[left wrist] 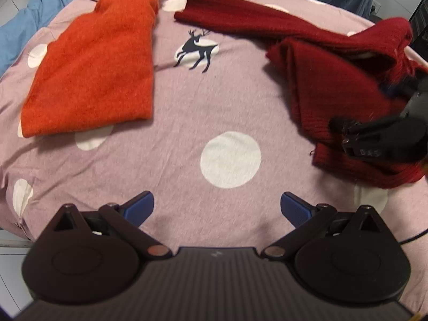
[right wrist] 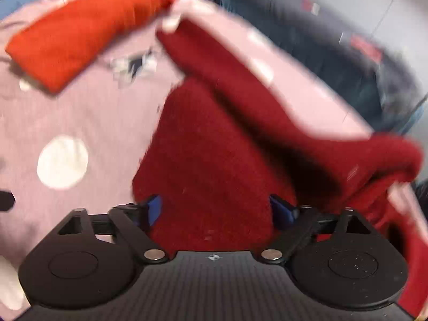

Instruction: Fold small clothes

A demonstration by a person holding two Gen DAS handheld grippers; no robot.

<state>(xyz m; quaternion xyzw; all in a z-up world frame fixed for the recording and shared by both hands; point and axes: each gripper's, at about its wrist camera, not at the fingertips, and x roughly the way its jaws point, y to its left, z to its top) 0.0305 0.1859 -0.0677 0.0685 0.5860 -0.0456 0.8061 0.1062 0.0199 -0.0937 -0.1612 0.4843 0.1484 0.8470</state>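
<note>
Right gripper [right wrist: 215, 210] jaws wide over dark red sweater [right wrist: 208, 155], gripping nothing; left gripper [left wrist: 217, 207] wide, left of sweater

Orange sweater [left wrist: 91, 61], dark-red sweater [left wrist: 334, 85]

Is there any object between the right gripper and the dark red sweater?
Nothing visible. The right gripper hangs directly over the dark red sweater with jaws wide and empty. The orange sweater lies far off to the side.
</note>
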